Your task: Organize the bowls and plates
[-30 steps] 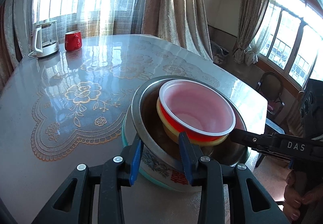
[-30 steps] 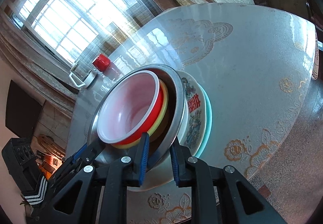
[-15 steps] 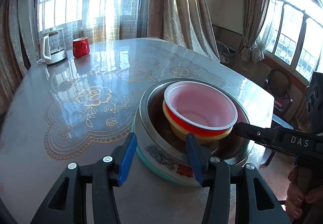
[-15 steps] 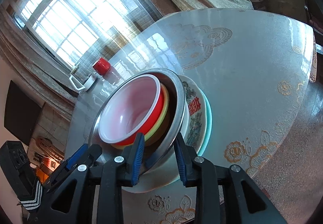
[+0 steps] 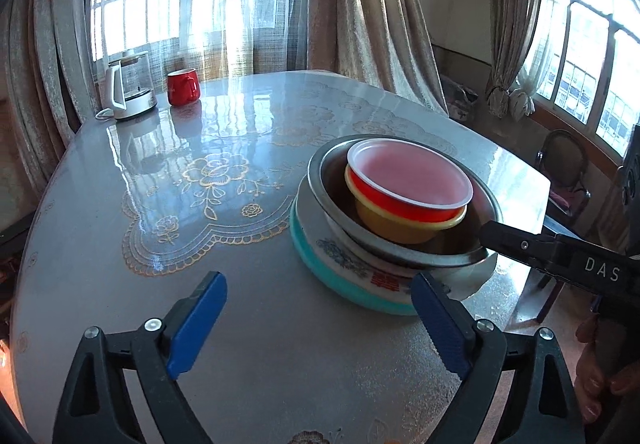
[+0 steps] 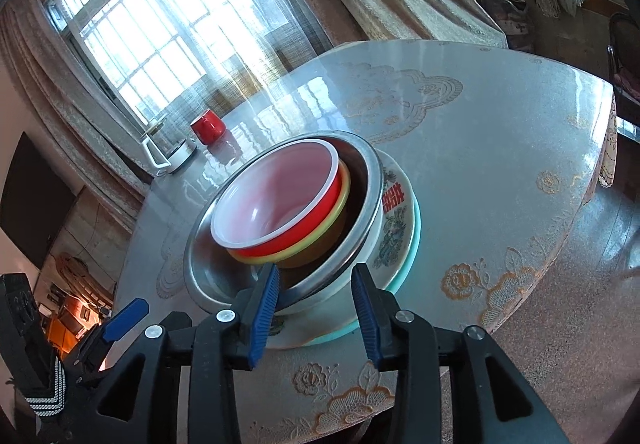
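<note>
My left gripper (image 5: pixel 318 320) fingers are opening wide, empty, over the bench (image 5: pixel 248 268). My right gripper (image 6: pixel 316 304) fingers are opening, straddling the steel bowl (image 6: pixel 200 268) rim. The bowl stack (image 5: pixel 400 204) sits at two o'clock; the red mug (image 5: pixel 183 87) at eleven.

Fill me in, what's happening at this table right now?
A person holds a pair of tongs in each hand over a nested stack on the glossy table: a red plastic bowl sits in a yellow bowl, inside a steel basin, on a patterned white plate over a teal plate. The left tongs are opening, with nothing between their jaws. The right tongs are opening too, straddling the basin's rim without pressing on it.
</note>
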Tool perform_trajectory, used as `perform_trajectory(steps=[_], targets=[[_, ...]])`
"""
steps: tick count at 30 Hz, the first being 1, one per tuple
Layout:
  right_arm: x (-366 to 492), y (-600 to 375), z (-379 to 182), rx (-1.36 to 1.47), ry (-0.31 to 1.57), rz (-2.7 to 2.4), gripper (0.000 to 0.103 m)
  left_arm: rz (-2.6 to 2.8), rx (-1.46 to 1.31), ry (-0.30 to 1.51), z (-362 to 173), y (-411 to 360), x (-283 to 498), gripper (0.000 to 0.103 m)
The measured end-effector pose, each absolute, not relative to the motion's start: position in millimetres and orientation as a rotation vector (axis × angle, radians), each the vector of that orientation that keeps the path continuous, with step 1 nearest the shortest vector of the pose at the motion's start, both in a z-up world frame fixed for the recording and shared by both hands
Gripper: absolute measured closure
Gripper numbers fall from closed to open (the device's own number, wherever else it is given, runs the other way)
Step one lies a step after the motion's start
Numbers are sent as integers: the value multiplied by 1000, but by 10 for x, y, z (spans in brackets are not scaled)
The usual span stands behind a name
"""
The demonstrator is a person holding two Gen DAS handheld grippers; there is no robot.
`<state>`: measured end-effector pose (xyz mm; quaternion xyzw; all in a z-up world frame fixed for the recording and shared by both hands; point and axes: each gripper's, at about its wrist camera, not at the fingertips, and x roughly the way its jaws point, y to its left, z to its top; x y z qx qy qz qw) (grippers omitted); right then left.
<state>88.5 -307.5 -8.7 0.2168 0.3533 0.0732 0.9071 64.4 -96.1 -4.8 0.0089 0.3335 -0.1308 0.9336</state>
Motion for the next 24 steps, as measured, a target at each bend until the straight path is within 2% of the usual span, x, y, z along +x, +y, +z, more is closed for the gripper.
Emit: perform_trajectory(steps=[3,17,18,20,21,22,24], targets=[[805,-3026,-75,426,714,148,64,-255,29,681,-78,-948,566,2],[431,-2836,-181,330,702,113,63,-223,-4,653,-81,-824,268,0],[397,-2821,-176,314,692,102,62,-220,-7,650,-78,-804,250,0],[348,-2790,-171,287,675,89,52,-208,-18,639,-73,-758,216,0],[330,-2775,-174,279,670,86,39,-195,-24,633,-69,-732,200,0],[309,-2759,-180,275,668,82,32,-182,-26,628,-66,-711,183,0],[283,-2732,-189,274,661,83,32,-161,-24,621,-69,-672,155,0]])
